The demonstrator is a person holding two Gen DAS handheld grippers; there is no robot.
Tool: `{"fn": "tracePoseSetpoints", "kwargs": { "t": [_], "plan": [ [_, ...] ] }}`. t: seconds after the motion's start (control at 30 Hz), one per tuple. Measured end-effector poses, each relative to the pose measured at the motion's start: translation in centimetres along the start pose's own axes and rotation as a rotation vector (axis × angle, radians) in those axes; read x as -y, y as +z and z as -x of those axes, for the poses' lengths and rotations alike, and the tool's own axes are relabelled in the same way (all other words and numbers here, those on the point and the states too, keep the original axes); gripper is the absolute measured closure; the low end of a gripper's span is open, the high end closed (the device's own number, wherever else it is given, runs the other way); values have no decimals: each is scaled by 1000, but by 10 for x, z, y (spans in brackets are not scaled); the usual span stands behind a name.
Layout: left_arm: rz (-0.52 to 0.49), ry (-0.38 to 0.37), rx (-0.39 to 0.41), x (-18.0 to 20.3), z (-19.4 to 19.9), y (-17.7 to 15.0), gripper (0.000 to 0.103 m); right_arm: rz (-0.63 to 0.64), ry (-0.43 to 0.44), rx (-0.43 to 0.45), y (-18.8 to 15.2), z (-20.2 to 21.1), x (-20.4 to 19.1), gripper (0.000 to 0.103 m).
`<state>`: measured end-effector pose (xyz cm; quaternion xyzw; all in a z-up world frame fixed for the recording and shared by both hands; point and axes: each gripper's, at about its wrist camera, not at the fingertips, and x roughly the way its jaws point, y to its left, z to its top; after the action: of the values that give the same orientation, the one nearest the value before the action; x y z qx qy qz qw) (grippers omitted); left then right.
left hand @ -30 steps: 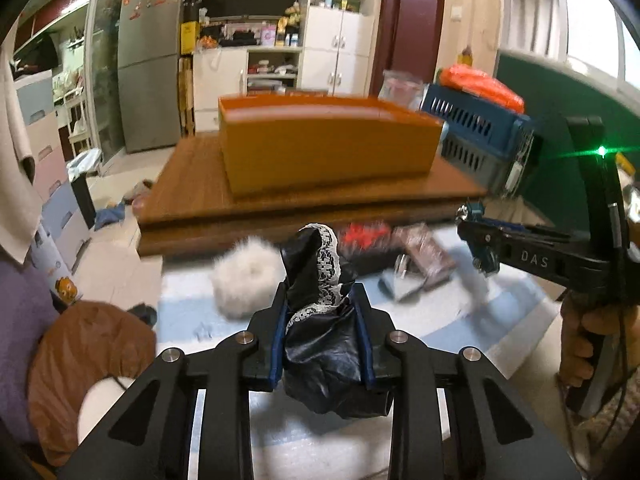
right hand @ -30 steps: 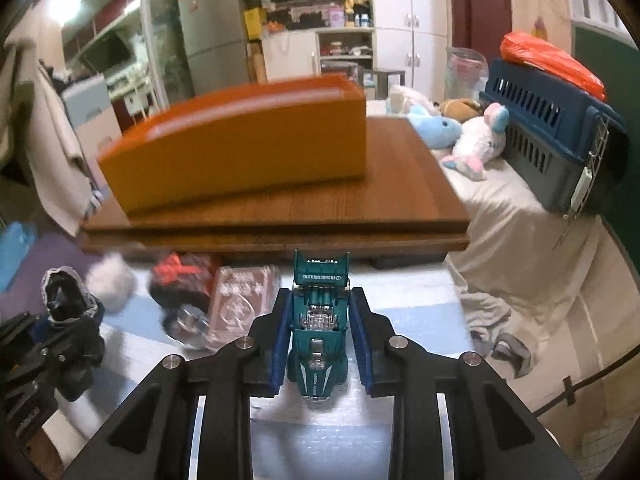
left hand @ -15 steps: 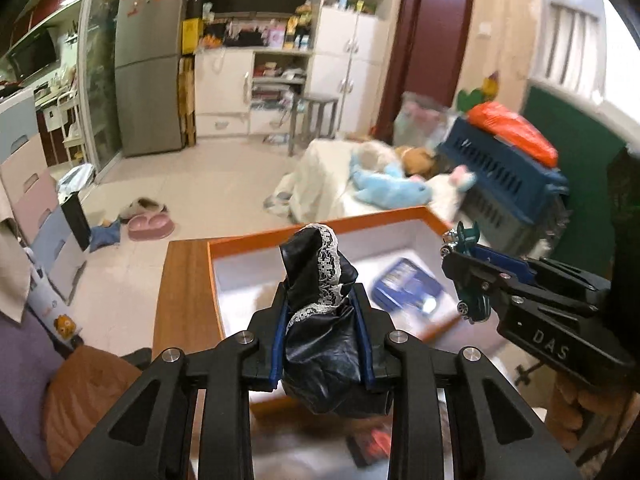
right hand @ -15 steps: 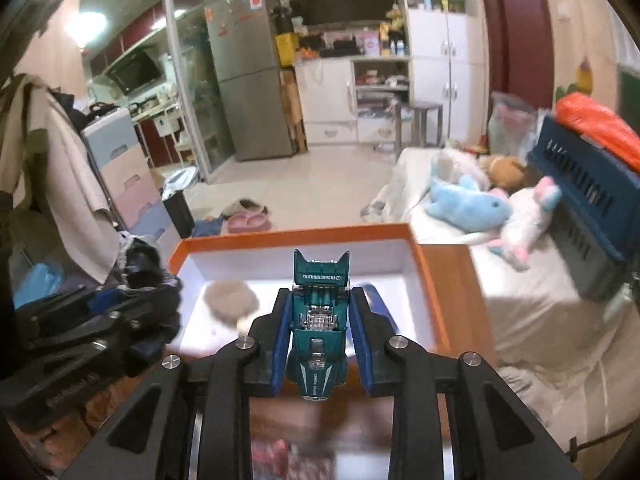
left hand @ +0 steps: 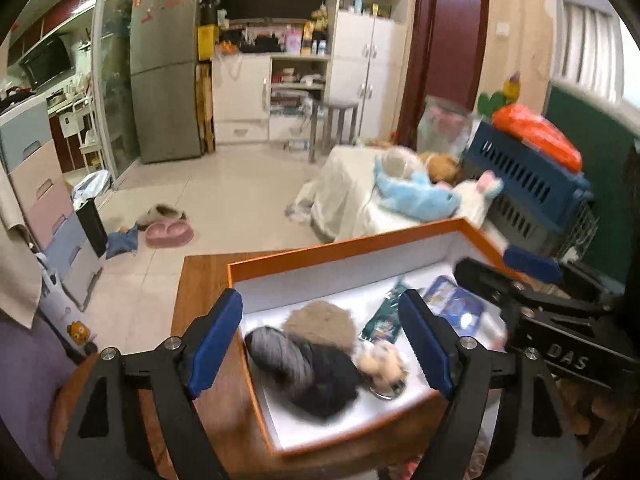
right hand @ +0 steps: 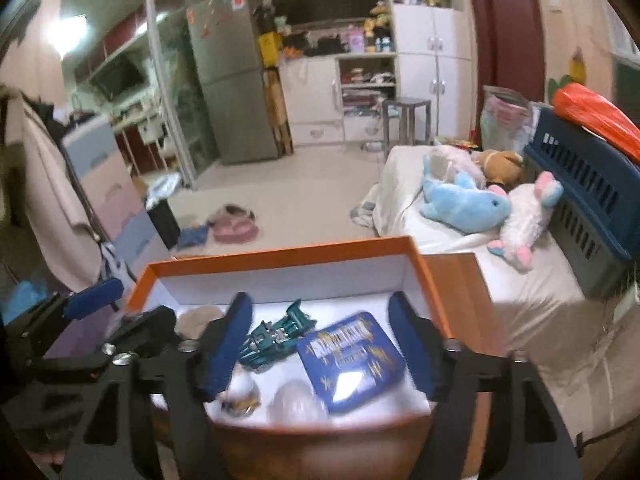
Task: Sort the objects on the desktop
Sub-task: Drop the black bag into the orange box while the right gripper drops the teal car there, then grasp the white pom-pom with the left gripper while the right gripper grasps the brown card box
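Both the left tongs (left hand: pixel 320 340) and the right tongs (right hand: pixel 320 344) are seen opening above the orange box (right hand: pixel 280 254), with nothing clamped between the jaws. Inside the box, the black lace-trimmed cloth (left hand: pixel 320 376) is found at the near left corner, and the teal toy car (right hand: pixel 276 338) lies just left of the blue tin (right hand: pixel 352 360). The cloth is judged soft and light, best pinched at its bunched middle; the car is judged rigid and small, best gripped across its sides.

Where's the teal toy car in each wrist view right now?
Left wrist: teal toy car lies in the orange box, just inside the right fingertip, partly hidden.
Right wrist: car lies centre-left, beside the blue tin.
Shared landmark: the blue plush dolphin.
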<state>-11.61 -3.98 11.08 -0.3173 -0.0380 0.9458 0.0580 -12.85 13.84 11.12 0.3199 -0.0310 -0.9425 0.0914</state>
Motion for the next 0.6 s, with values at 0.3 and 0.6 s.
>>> {"fn": "tracePoseSetpoints", "kwargs": {
  "t": [0.3, 0.6],
  "plan": [
    [-64, 28, -15, 18, 62, -55, 22, 64, -62, -81, -76, 66, -5, 15],
    [9, -7, -245, 17, 51, -149, 22, 97, -74, -213, -167, 73, -15, 15]
  ]
}}
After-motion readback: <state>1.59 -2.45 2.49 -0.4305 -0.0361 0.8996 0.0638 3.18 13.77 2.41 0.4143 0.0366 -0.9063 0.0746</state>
